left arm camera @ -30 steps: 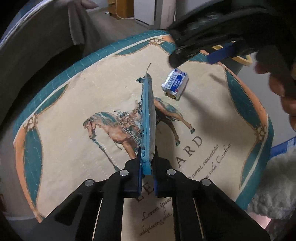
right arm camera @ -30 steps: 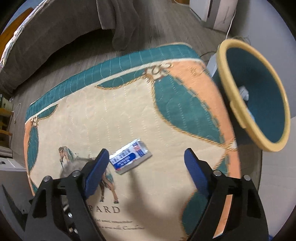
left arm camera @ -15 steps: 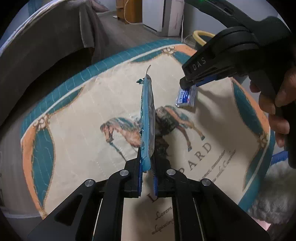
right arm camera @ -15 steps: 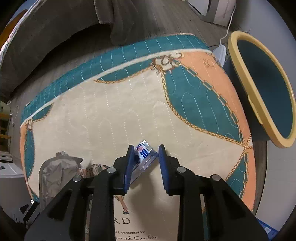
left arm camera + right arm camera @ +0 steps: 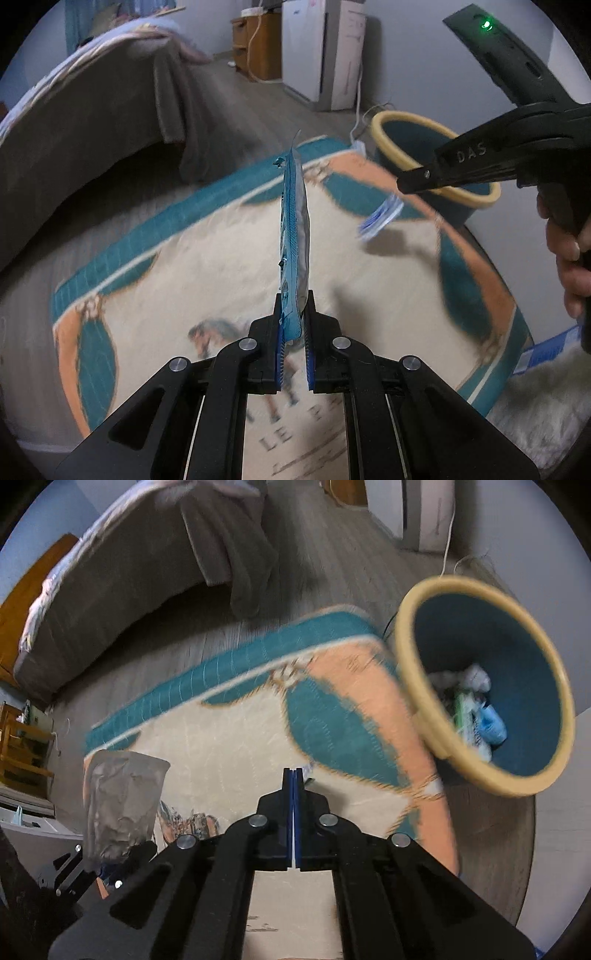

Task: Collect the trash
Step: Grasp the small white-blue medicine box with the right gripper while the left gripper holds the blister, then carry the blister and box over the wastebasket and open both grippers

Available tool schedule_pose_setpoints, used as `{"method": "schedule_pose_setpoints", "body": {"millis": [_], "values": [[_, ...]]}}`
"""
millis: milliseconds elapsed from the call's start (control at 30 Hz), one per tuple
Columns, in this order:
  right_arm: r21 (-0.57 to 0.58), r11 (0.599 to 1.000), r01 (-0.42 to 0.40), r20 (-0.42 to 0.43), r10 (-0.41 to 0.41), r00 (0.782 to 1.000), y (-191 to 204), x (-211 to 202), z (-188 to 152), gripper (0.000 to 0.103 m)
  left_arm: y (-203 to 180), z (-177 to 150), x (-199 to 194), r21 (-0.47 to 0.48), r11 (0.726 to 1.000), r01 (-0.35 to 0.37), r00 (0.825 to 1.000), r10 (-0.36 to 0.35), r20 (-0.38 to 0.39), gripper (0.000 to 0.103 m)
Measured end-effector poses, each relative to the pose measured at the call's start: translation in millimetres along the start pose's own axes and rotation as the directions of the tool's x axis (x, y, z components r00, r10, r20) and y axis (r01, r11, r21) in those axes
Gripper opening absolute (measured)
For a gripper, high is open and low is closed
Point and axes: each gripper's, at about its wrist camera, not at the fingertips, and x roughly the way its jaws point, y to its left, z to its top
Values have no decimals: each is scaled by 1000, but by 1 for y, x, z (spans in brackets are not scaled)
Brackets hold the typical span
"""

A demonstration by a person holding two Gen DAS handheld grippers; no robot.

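Clamping thin blue foil wrapper (image 5: pixel 293 236) upright: left gripper (image 5: pixel 294 325) | right gripper (image 5: pixel 293 775) pinched on small blue-white packet (image 5: pixel 380 218) | teal yellow-rimmed bin (image 5: pixel 517 775) near

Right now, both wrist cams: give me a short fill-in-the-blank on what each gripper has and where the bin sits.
1. The left gripper is shut on a flat ____ bag held edge-on.
2. The right gripper holds a small blue-and-white wrapper lifted ____ the rug.
3. The bin has a ____ rim.
4. The bin already holds ____.

Missing words: blue; above; yellow; trash
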Motion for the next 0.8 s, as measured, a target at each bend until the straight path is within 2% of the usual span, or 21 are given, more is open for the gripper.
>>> {"method": "schedule_pose_setpoints", "body": {"millis": [167, 300, 367, 433, 467, 533, 600, 800], "values": [[17, 999, -31, 29, 31, 999, -33, -17, 9, 0, -35, 24, 6, 55, 998, 17, 999, -19, 29, 10], [-8, 999, -51, -76, 50, 996, -35, 10, 2, 2, -43, 30, 11, 51, 998, 21, 999, -23, 28, 10], [-40, 999, -26, -118, 21, 993, -30, 24, -5, 11, -39, 32, 15, 42, 999, 16, 1000, -17, 22, 10], [-71, 997, -12, -147, 2, 989, -26, 34, -9, 27, -34, 31, 18, 22, 1000, 10, 1000, -10, 12, 10], [-84, 996, -5, -154, -8, 988, -24, 39, -10, 30, -32, 31, 19, 16, 1000, 9, 1000, -10, 8, 10], [-117, 993, 5, -162, -24, 987, -19, 45, -11, 47, -29, 30, 21, 13, 1000, 5, 1000, -5, 3, 10], [-165, 986, 18, -160, -45, 986, -10, 51, -12, 56, -26, 29, 22, 11, 1000, 2, 1000, -2, 2, 10], [-309, 948, 73, -159, -127, 979, 8, 68, -20, 56, -11, 26, 26, -22, 1000, -3, 1000, 2, -13, 10]]}}
